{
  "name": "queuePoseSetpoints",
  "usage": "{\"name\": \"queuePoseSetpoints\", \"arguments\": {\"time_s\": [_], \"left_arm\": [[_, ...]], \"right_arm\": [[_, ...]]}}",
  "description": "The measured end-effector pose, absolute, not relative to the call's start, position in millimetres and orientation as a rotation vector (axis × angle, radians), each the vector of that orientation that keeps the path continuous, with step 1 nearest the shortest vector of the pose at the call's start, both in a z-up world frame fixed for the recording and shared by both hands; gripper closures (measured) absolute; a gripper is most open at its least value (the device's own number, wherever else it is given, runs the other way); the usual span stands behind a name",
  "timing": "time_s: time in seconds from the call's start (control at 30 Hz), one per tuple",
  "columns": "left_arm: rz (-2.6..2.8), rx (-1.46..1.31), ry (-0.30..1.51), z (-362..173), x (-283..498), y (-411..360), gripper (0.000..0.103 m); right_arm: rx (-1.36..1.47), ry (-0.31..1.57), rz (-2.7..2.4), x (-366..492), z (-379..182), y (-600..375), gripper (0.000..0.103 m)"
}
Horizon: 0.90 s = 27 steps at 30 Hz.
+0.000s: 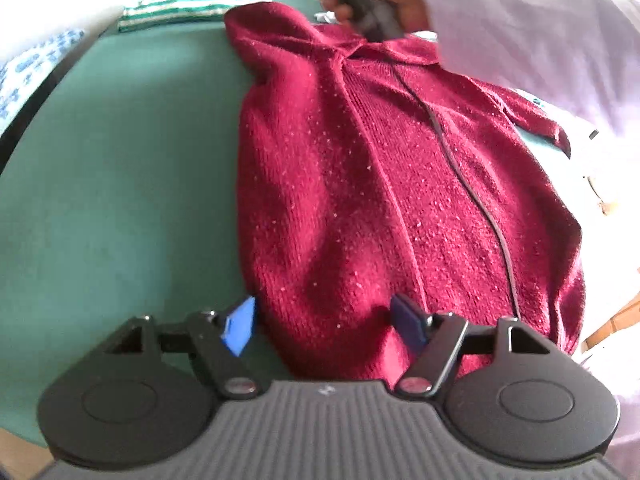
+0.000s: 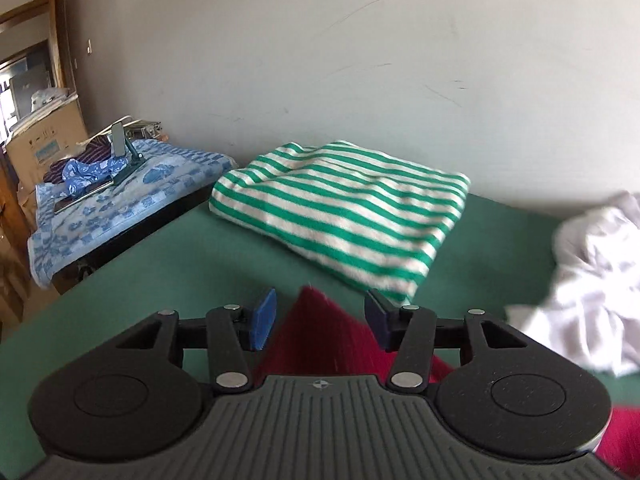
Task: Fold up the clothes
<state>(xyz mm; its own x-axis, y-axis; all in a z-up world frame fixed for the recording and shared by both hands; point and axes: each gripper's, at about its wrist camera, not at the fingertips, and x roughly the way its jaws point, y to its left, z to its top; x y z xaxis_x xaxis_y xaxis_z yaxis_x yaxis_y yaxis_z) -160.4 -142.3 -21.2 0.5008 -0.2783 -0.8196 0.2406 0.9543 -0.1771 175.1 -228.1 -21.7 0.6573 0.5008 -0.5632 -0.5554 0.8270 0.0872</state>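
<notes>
The red sweater (image 1: 400,184) lies lengthwise on the green table (image 1: 112,184) — mid-fold, sides seemingly tucked in. Left gripper (image 1: 324,324) gapes over its hem; right gripper (image 2: 320,318) gapes over the far corner. Next — pinch both ends.

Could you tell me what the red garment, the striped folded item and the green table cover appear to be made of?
Red garment: a knit, probably wool or acrylic; ribbed stitch rows and pale flecks show.
Striped folded item: soft, fuzzy green-and-white fabric, likely fleece or terry; the nap looks plush.
Green table cover: smooth, matte cloth or felt-like sheet; no weave is discernible.
</notes>
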Motion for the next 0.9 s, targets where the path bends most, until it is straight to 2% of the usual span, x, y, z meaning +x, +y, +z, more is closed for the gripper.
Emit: {"name": "queuePoseSetpoints", "arguments": {"time_s": [0.13,0.2,0.23,0.33,0.4,0.5,0.57,0.83,0.87,0.9], "left_arm": [[-0.291,-0.064,0.979,-24.2,-162.9,-141.1,0.03],[-0.275,-0.059,0.969,-25.9,-163.7,-145.1,0.035],[-0.269,-0.046,0.964,-25.8,-164.5,-146.8,0.038],[-0.287,-0.054,0.97,-23.5,-164.1,-145.6,0.047],[-0.306,-0.1,0.979,-21.9,-162.1,-142.4,0.064],[-0.315,-0.112,0.98,-21.0,-162.7,-145.9,0.08],[-0.309,-0.097,0.983,-20.7,-164.8,-149.4,0.085],[-0.237,-0.121,1.035,-21.5,-164.7,-135.1,0.084],[-0.252,-0.117,1.036,-20.4,-165.3,-136.5,0.081],[-0.268,-0.114,1.037,-19.3,-165.9,-137.9,0.069]], "right_arm": [[-0.125,0.718,0.636,194.5,-32.9,-208.6,0.047],[-0.148,0.749,0.632,195.9,-37.8,-204.4,0.062],[-0.16,0.763,0.629,196.2,-40.0,-202.6,0.087],[-0.161,0.759,0.606,197.3,-38.9,-202.0,0.09],[-0.141,0.732,0.581,201.2,-34.8,-202.2,0.09],[-0.094,0.688,0.558,210.0,-26.2,-200.9,0.091],[-0.069,0.666,0.547,216.1,-23.0,-198.8,0.092],[-0.085,0.681,0.497,238.3,-51.0,-180.6,0.092],[-0.099,0.674,0.489,236.8,-51.8,-181.7,0.092],[-0.104,0.655,0.482,233.3,-48.2,-185.2,0.092]]}}
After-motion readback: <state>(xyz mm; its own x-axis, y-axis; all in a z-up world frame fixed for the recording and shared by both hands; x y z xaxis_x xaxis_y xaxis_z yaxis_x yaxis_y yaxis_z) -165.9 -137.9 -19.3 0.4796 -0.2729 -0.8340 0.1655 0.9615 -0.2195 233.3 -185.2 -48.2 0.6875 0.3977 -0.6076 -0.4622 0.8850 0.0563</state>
